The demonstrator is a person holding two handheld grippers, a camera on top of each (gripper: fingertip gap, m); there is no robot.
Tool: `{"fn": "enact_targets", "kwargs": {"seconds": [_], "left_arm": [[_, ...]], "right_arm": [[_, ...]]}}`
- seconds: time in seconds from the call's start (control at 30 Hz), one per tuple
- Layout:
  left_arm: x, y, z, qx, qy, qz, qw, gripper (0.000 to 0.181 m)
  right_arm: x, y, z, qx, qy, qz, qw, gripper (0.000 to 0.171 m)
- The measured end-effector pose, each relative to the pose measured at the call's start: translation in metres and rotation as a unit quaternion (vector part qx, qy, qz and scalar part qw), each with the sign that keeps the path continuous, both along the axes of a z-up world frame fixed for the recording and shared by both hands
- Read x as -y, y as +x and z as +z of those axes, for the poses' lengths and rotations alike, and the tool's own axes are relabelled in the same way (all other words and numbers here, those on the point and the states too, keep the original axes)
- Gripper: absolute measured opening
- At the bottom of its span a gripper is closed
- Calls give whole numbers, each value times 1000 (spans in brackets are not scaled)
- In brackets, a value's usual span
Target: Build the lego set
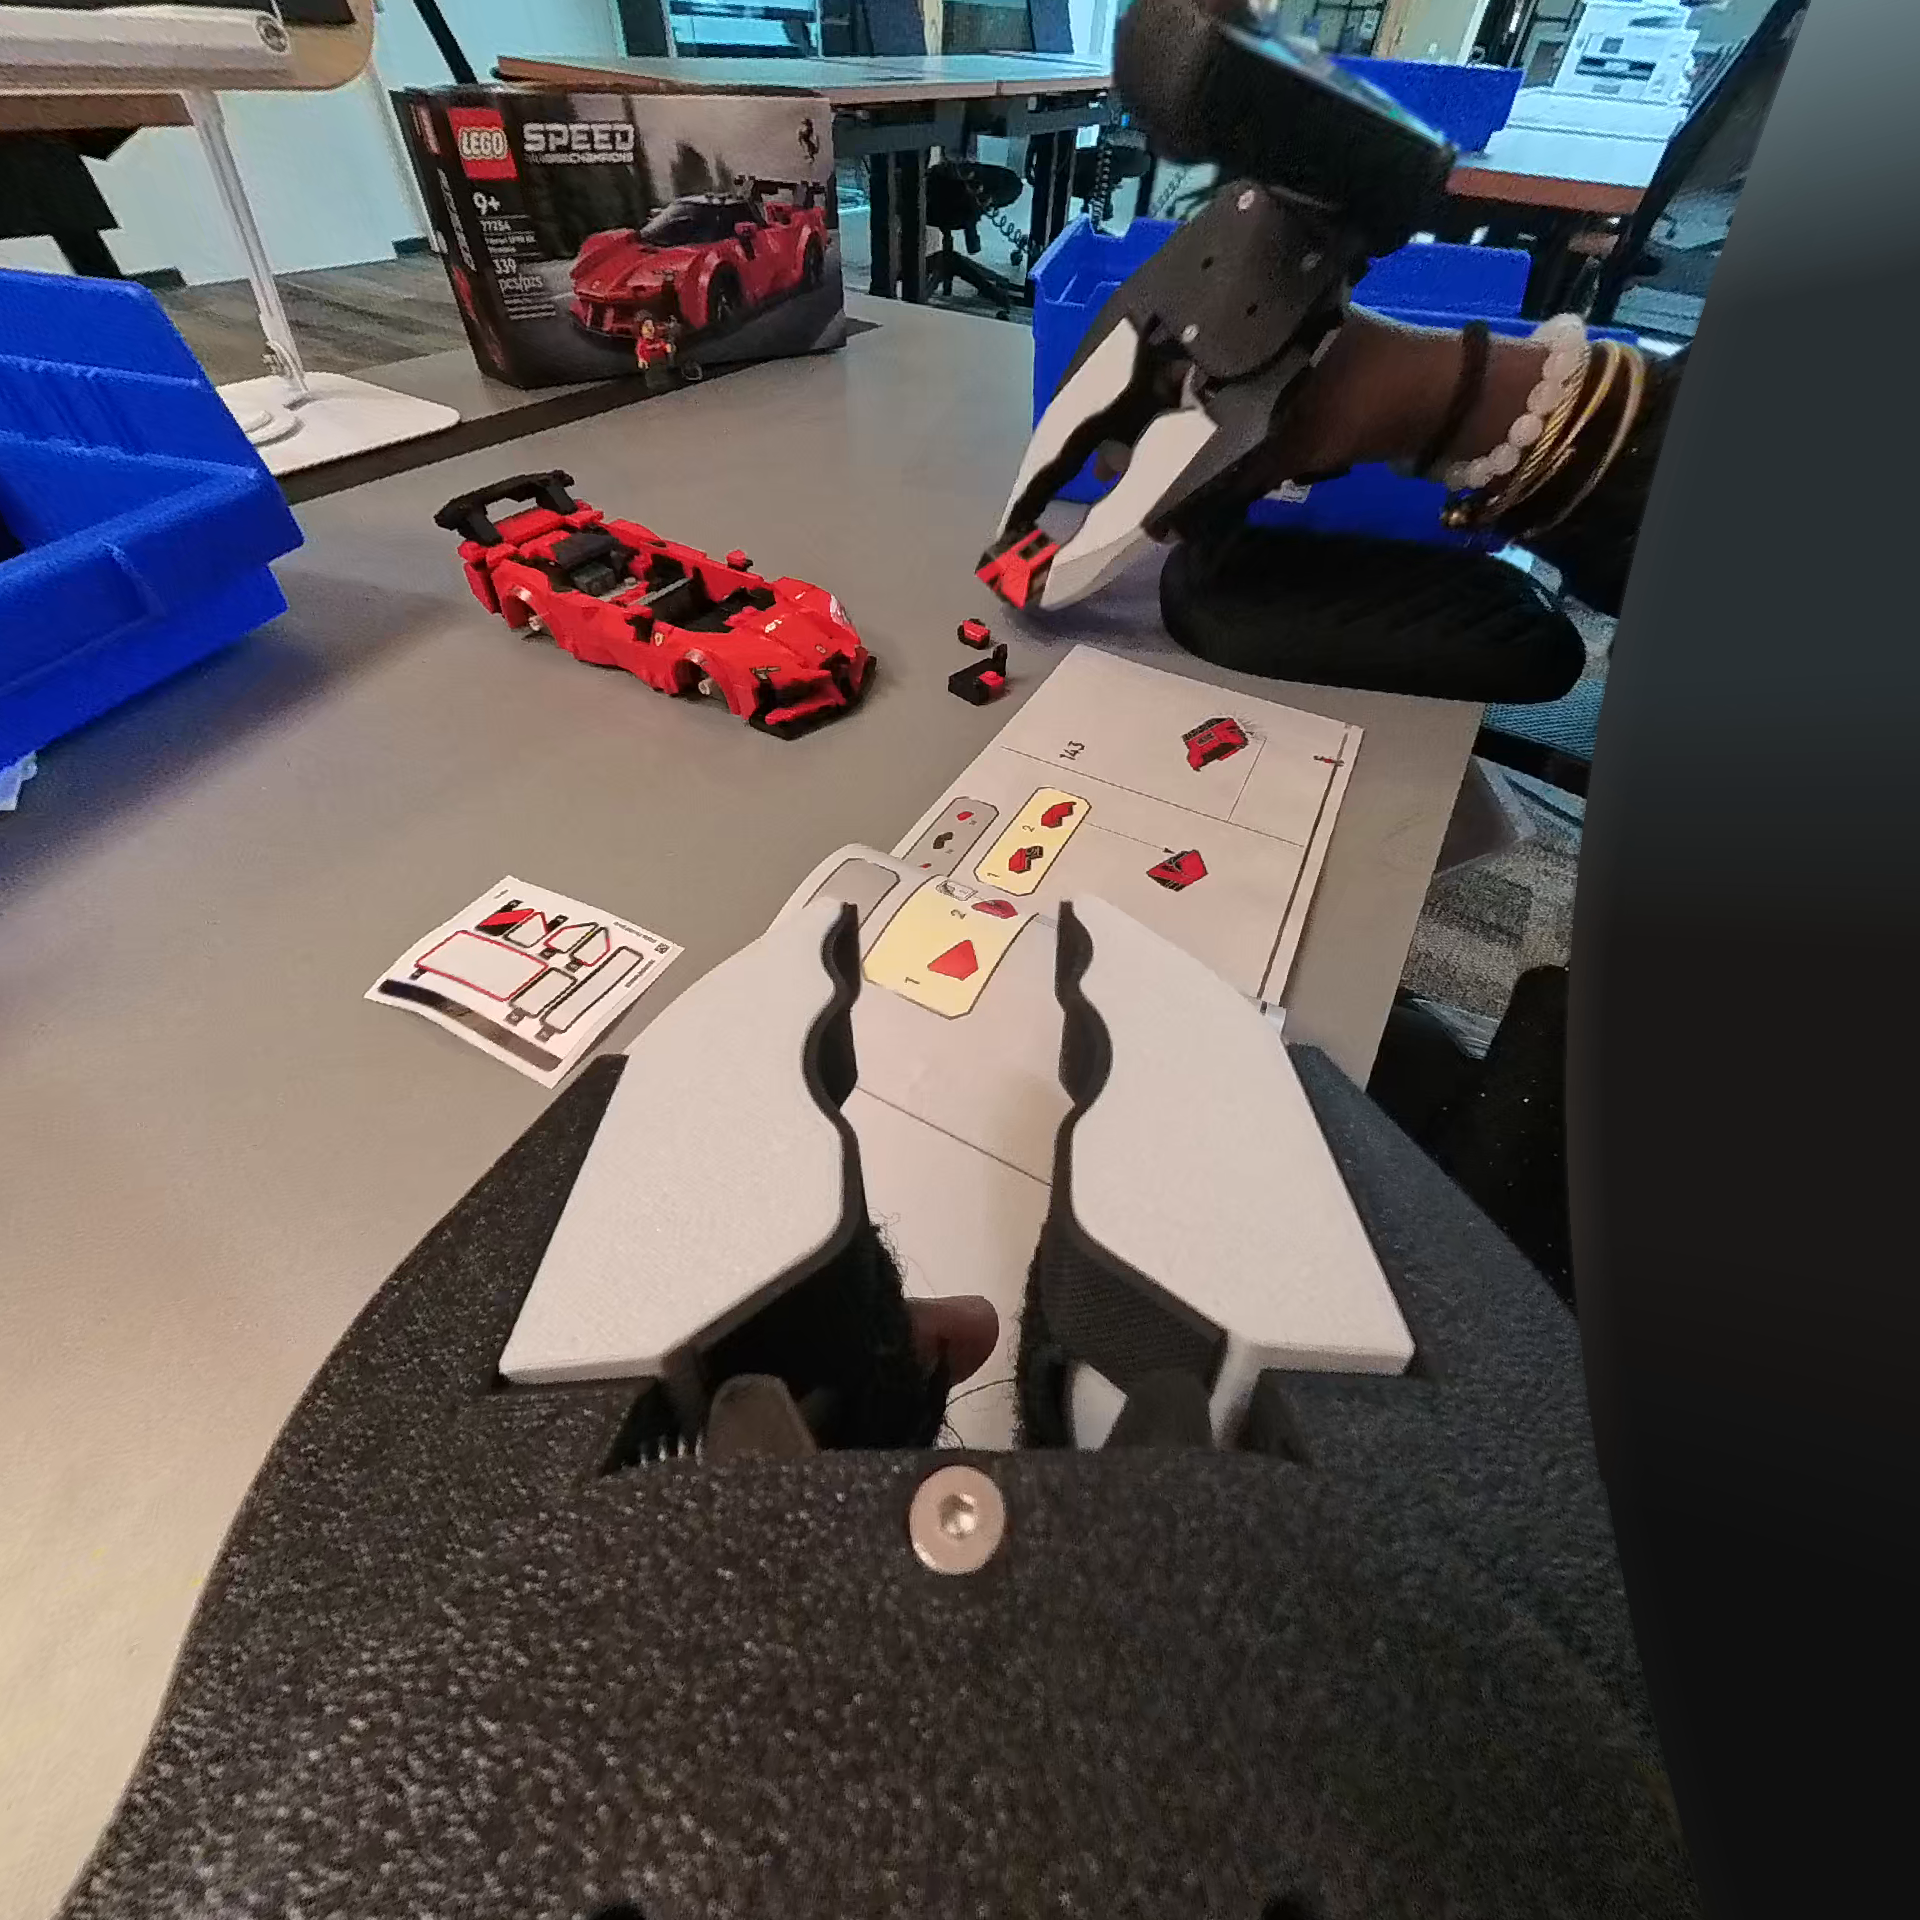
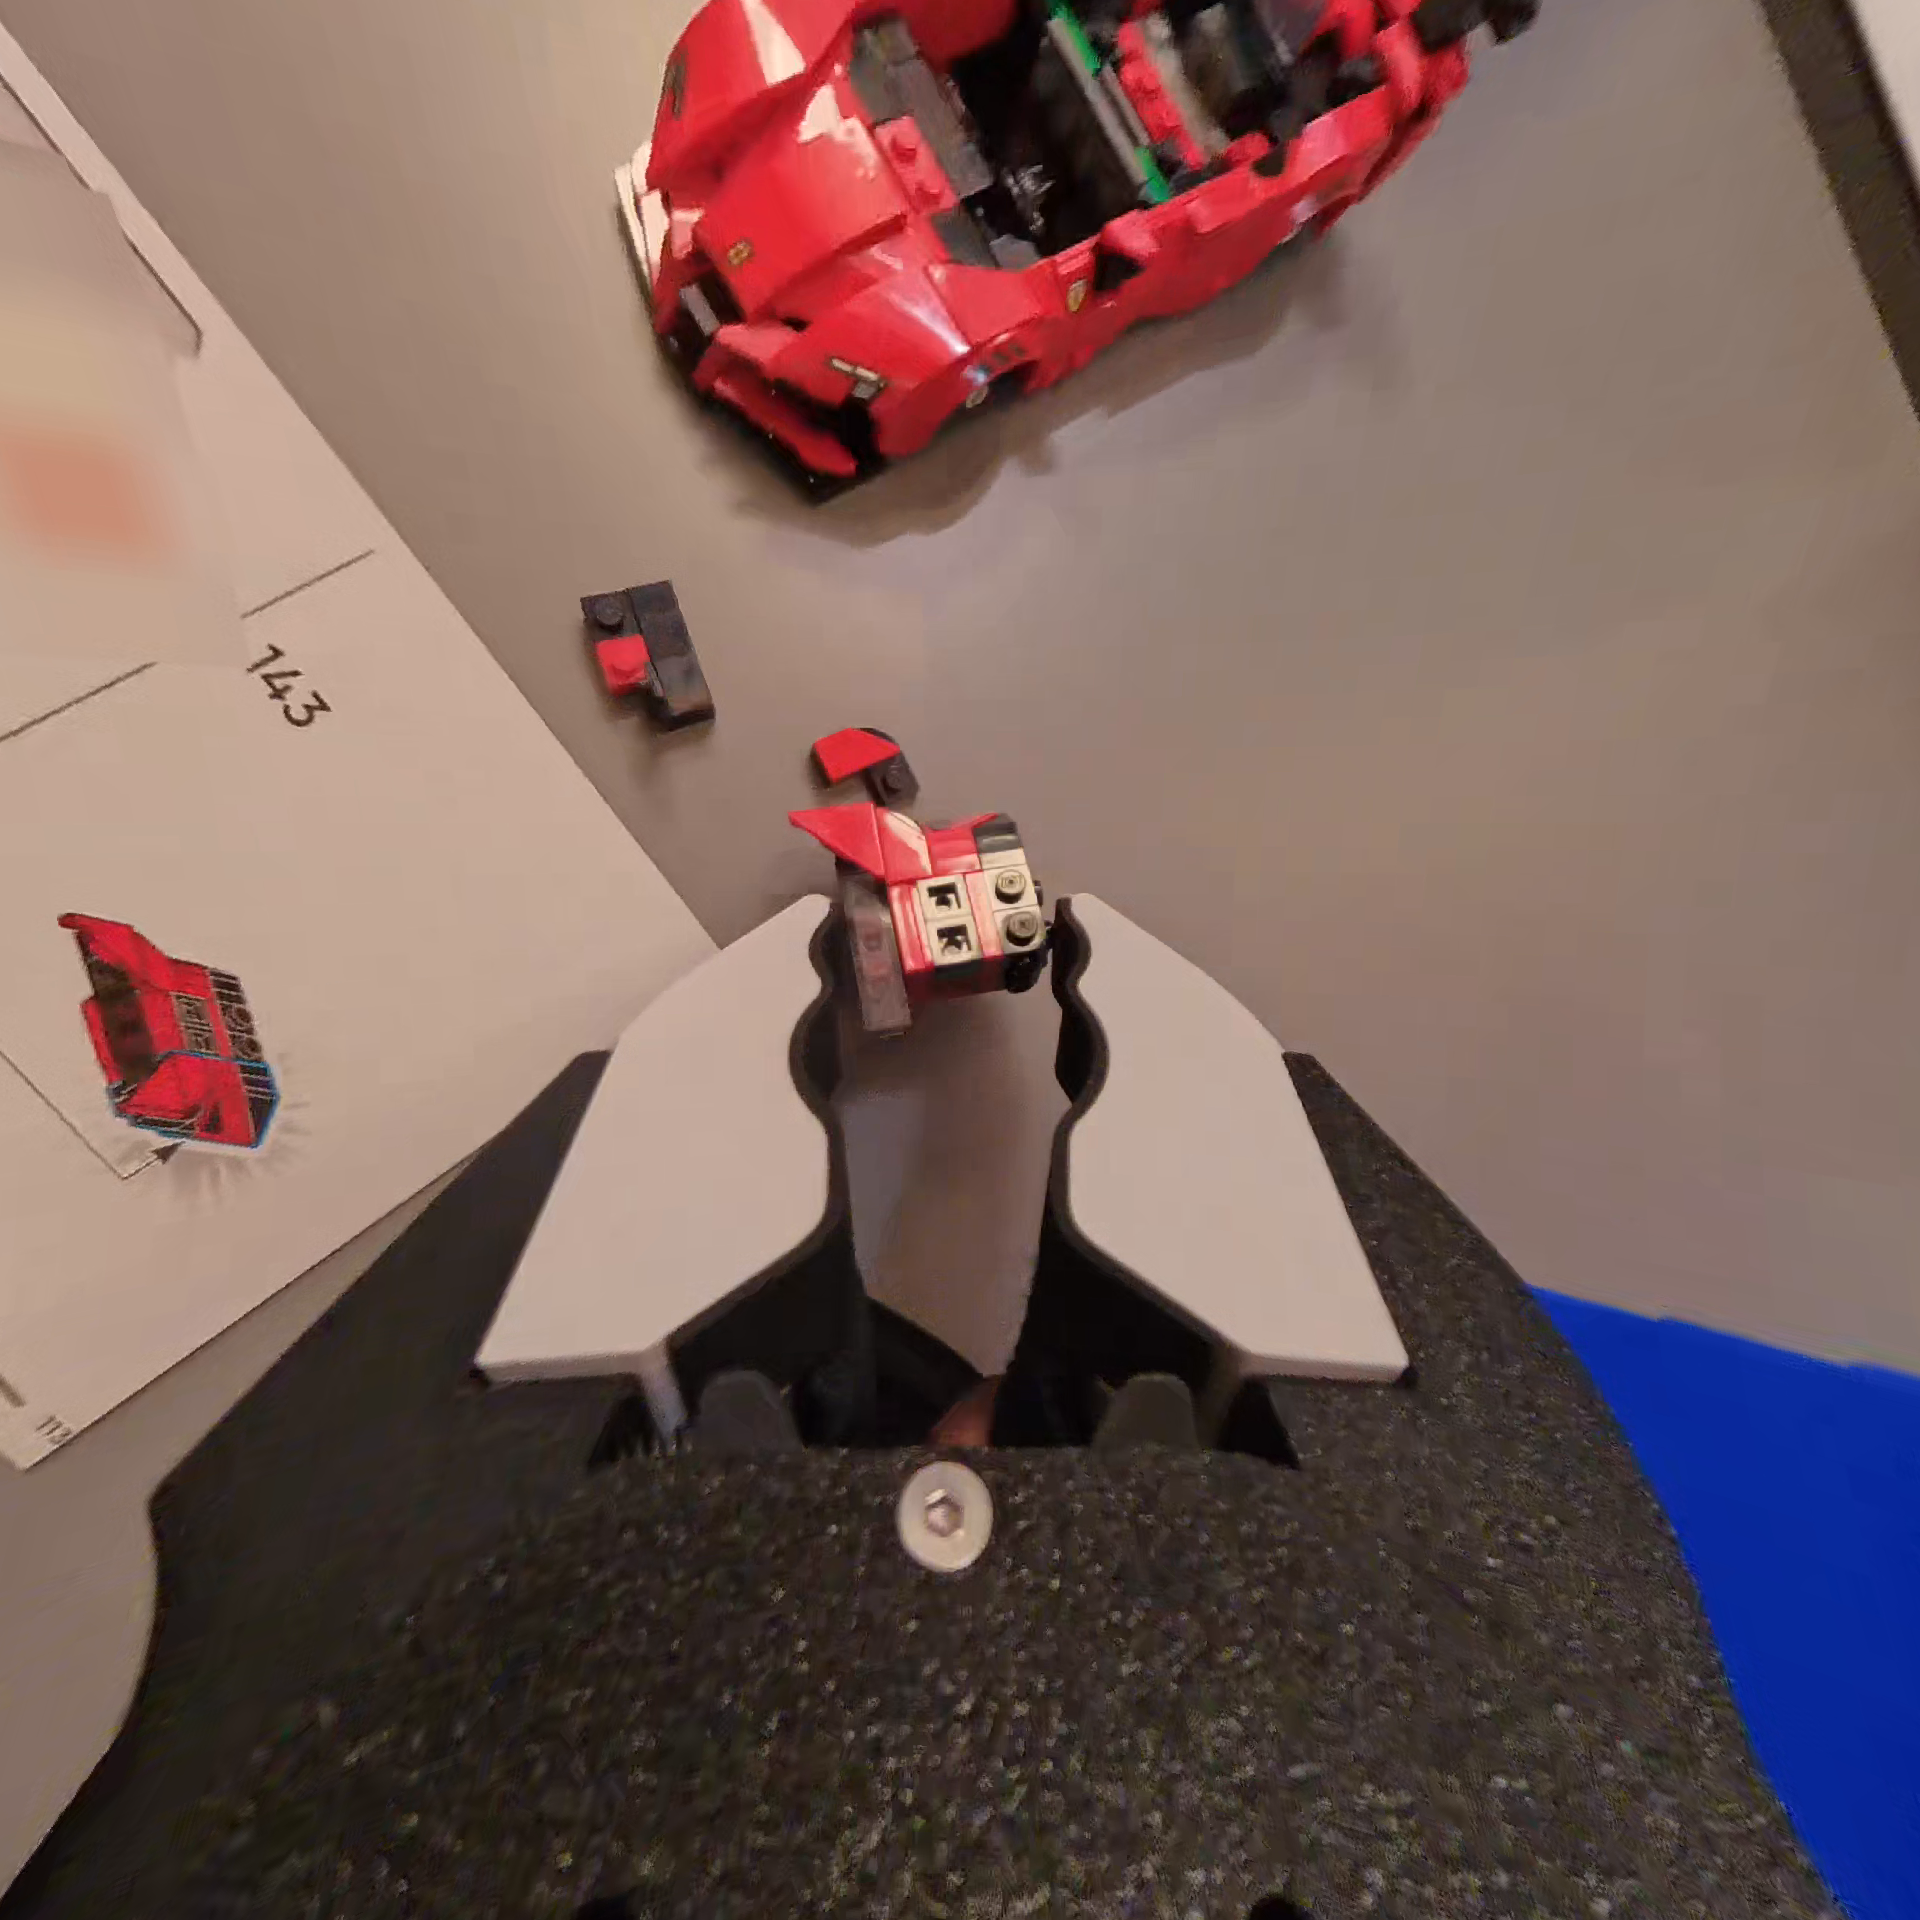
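Even indoor light, soft shadows; wide-angle bending at edges; right wrist view's upper part looks motion-blurred, perhaps.

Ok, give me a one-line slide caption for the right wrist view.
Right gripper pinching a small red sub-assembly above the grey table, near the unfinished red car.

On the desk [image 1: 312, 1195] the car [image 1: 665, 603] stands in front of the box [image 1: 623, 229], with two small brick clusters [image 1: 979, 665] just to its right. The instruction sheet [image 1: 1174, 831] lies nearer, right of the sticker sheet [image 1: 525, 971]. The right tongs [image 2: 940, 935] hold a sub-assembly [image 2: 940, 914], apparently just above the desk, beside those clusters.
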State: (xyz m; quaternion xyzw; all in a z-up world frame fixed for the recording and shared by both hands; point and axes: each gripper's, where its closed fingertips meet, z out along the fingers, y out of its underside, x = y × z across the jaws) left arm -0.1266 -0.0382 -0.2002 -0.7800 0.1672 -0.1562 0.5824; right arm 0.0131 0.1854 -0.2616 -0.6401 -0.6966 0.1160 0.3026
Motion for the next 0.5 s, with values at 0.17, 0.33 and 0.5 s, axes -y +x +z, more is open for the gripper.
{"fn": "enact_targets", "kwargs": {"seconds": [0.17,0.33,0.5], "left_arm": [[0,0,-2,2,-3,-1,1000,37],[0,-3,-2,4,-2,2,1000,37],[1,-3,-1,5,-1,3,1000,36]], "right_arm": [[3,-9,-6,-3,-25,45,999,38],[1,-9,-9,7,-25,82,996,38],[4,-11,-7,4,-31,118,993,38]]}}
